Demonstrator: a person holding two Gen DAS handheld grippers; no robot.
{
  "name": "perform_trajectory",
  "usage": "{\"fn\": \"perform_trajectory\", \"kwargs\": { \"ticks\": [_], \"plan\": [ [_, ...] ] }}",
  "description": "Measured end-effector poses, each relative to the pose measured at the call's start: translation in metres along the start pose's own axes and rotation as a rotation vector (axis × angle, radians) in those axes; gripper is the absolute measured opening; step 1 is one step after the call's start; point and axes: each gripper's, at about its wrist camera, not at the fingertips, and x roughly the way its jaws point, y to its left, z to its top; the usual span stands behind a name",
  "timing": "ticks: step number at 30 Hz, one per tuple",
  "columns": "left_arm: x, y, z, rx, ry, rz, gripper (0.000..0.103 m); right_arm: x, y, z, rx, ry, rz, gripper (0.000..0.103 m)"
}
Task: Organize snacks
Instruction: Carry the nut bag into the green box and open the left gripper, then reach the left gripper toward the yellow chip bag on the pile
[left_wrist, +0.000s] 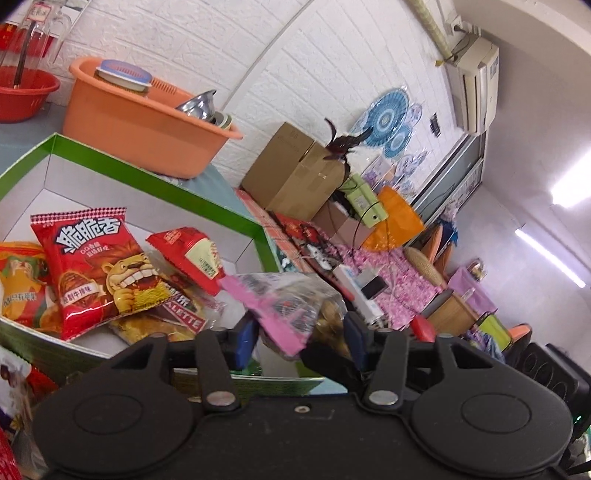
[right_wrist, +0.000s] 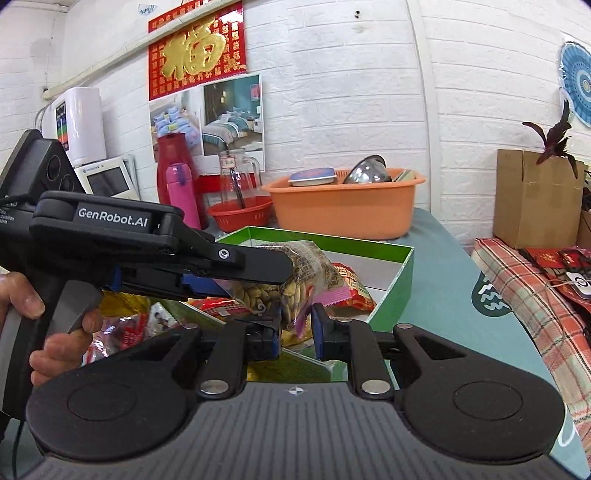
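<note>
A clear, crinkly cellophane snack bag with pink sealed ends (right_wrist: 295, 284) is held above the green cardboard box (right_wrist: 400, 280). The right gripper (right_wrist: 295, 325) appears pinched on its pink seam, while the left gripper (left_wrist: 299, 332) stands released around it. The bag is judged light, slippery and crushable, best taken by the seam.

The clear snack bag with the pink edge (left_wrist: 284, 306) between the left gripper (left_wrist: 301, 334) fingers is smeared by motion, its print unreadable, and its lower end is hidden behind the black gripper body. Left of that gripper, a yellow packet (left_wrist: 22, 284) is cut by the picture's edge, and a packet under the red lion bag (left_wrist: 96, 269) shows only the letters "ALETTE". In the right wrist view, the left gripper (right_wrist: 288, 273) covers the near end of the bag (right_wrist: 295, 280), and whether the right gripper (right_wrist: 295, 325) pads press it cannot be told.
</note>
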Motion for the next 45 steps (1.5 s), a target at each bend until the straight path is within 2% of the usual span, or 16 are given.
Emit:
{"fn": "perform_trajectory", "kwargs": {
  "ticks": [1,3,4,5,6,7,8,17,21,24,29,33,39,45],
  "plan": [
    [0.002,0.0,-0.002,0.013,0.008,0.025,0.103,0.004,-0.001,-0.002,-0.005,0.002,-0.014,0.043],
    [0.003,-0.002,-0.005,0.037,0.003,0.07,0.103,0.007,-0.001,-0.006,-0.019,0.001,-0.039,0.06],
    [0.001,-0.004,-0.007,0.051,-0.006,0.086,0.103,0.007,-0.002,-0.007,-0.02,-0.003,-0.046,0.074],
    [-0.001,-0.007,-0.009,0.068,-0.012,0.089,0.103,0.006,-0.002,-0.008,-0.019,-0.011,-0.043,0.083],
    [-0.003,-0.009,-0.009,0.078,-0.015,0.085,0.103,0.005,-0.003,-0.009,-0.016,-0.013,-0.039,0.088],
    [-0.006,-0.01,-0.01,0.079,-0.017,0.083,0.103,0.005,-0.003,-0.009,-0.011,-0.011,-0.037,0.098],
    [-0.009,-0.011,-0.01,0.076,-0.017,0.084,0.103,0.004,-0.003,-0.009,-0.005,-0.008,-0.039,0.102],
    [-0.056,-0.029,-0.026,0.04,-0.046,0.123,0.103,-0.027,0.009,-0.002,0.007,-0.042,-0.017,0.103],
    [-0.1,-0.026,-0.053,0.004,-0.129,0.148,0.103,-0.044,0.018,-0.002,0.005,-0.061,0.014,0.103],
    [-0.131,-0.015,-0.071,-0.051,-0.17,0.22,0.103,-0.048,0.027,-0.006,-0.006,-0.051,0.044,0.103],
    [-0.166,0.003,-0.083,-0.113,-0.204,0.344,0.103,-0.048,0.048,-0.015,-0.025,-0.014,0.093,0.103],
    [-0.182,0.016,-0.077,-0.151,-0.263,0.378,0.103,-0.052,0.063,-0.019,-0.033,0.003,0.136,0.103],
    [-0.18,0.034,-0.041,-0.149,-0.355,0.434,0.103,-0.055,0.077,-0.019,-0.056,0.013,0.148,0.103],
    [-0.161,0.067,-0.024,-0.208,-0.318,0.467,0.101,-0.054,0.081,-0.02,-0.044,0.029,0.156,0.103]
  ]
}}
